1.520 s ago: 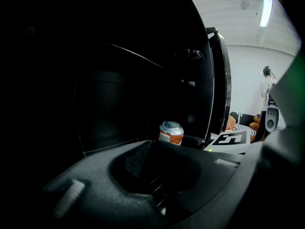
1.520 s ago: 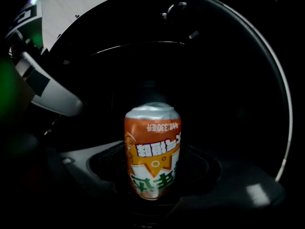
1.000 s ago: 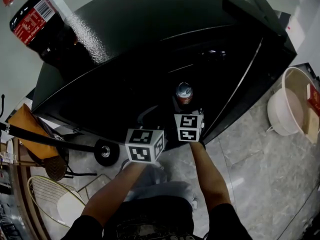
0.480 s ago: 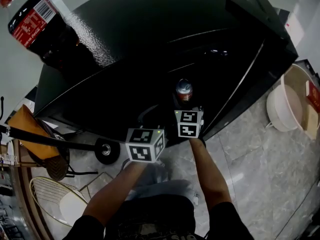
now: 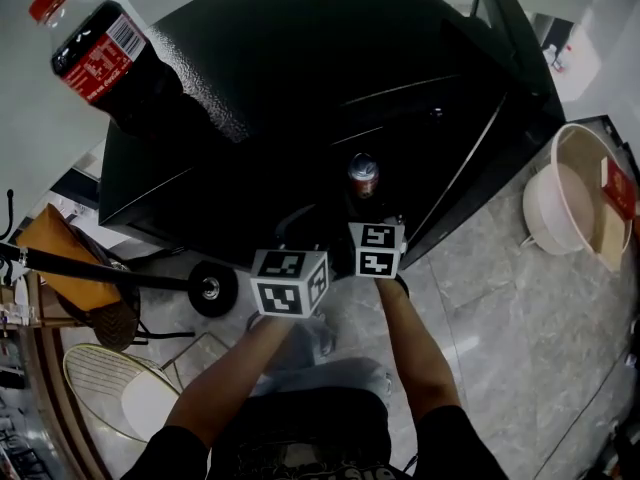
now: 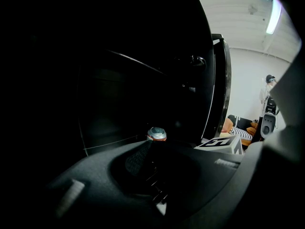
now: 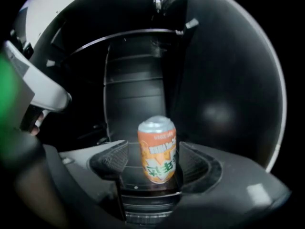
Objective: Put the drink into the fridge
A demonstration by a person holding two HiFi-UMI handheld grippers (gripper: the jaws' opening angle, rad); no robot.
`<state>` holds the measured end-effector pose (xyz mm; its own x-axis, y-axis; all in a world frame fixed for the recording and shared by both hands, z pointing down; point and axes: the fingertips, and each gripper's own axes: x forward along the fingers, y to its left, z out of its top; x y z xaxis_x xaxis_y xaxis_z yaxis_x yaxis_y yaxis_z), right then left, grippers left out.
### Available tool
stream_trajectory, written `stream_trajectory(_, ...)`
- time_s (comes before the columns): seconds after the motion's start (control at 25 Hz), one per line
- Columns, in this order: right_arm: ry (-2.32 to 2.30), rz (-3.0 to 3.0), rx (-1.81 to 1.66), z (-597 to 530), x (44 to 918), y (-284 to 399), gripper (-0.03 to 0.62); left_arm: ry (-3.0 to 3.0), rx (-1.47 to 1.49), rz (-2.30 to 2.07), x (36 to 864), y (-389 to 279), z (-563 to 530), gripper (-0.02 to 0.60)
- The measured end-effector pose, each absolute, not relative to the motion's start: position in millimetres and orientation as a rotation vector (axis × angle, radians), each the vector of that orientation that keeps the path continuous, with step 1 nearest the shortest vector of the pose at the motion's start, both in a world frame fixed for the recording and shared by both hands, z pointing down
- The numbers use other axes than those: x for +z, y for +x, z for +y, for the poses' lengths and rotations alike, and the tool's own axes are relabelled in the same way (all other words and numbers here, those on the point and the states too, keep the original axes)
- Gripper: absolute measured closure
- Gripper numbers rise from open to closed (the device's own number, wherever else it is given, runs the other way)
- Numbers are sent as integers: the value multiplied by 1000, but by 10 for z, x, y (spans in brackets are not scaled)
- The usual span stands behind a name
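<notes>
- Between the parted jaws of the right tool (image 7: 152, 163) stands the orange can (image 7: 157, 154), inside the dark fridge (image 5: 300, 88); its white print is too blurred to read.
- On the fridge top a bottle (image 5: 110, 63) has a red label, its script too small to read.
- Left tool (image 6: 164, 168): jaws apart, empty, mostly in shadow.

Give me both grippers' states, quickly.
Left gripper: open, nothing between its jaws.
Right gripper: open, jaws either side of the orange drink can with a silver top, gap visible.
</notes>
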<state>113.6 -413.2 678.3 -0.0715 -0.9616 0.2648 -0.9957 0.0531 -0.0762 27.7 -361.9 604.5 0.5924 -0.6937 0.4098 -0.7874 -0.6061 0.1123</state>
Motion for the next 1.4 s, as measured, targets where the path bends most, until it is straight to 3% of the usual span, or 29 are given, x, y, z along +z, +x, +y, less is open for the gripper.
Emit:
stream_trajectory(0.52,1891,-2271,335,-3341,5751,985,303,2496,439,-1248,5369,375,-3037,577)
stream_trajectory(0.88,1767,-2342,277,-2657,5053,969,407,2486,395,-1329,4827,458,-2484,577)
stream_trajectory(1.4,1622,-2436,209,-1756,4166,765,476,2430,350,-1417,4142,248,-1680,577)
